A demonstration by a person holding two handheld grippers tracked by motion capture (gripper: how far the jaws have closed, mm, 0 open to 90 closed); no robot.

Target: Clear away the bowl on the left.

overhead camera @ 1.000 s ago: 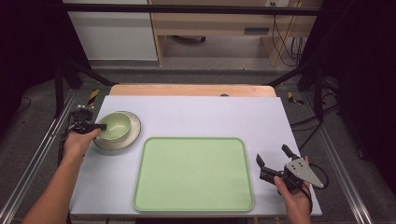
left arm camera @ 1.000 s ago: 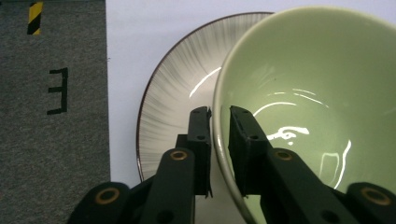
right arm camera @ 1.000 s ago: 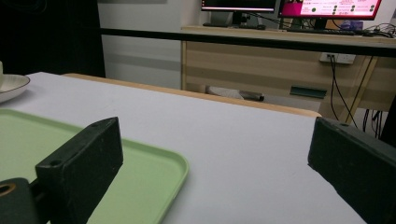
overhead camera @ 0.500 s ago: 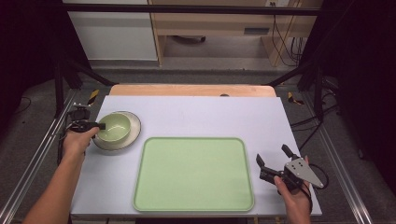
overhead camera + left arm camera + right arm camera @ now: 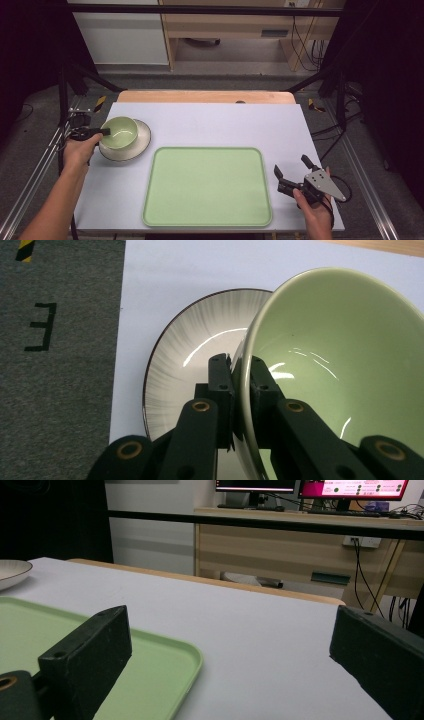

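Note:
A pale green bowl (image 5: 121, 132) rests on a white ribbed plate (image 5: 131, 150) at the table's left side. My left gripper (image 5: 102, 132) comes in from the left and is shut on the bowl's near rim, one pad inside and one outside. In the left gripper view the bowl (image 5: 340, 355) leans tilted over the plate (image 5: 195, 350), and my left gripper (image 5: 239, 367) pinches its rim. My right gripper (image 5: 291, 166) stands open near the front right of the table, beside the green tray (image 5: 207, 186), with nothing between its jaws (image 5: 230, 650).
The large green tray (image 5: 150, 665) lies flat in the middle front of the white table top (image 5: 225, 122). A wooden strip edges the far side. Metal frame rails run along both table sides. A desk with monitors stands beyond.
The left hand and the bowl's gripped rim have shifted slightly toward the far side. The right hand and its gripper have not moved.

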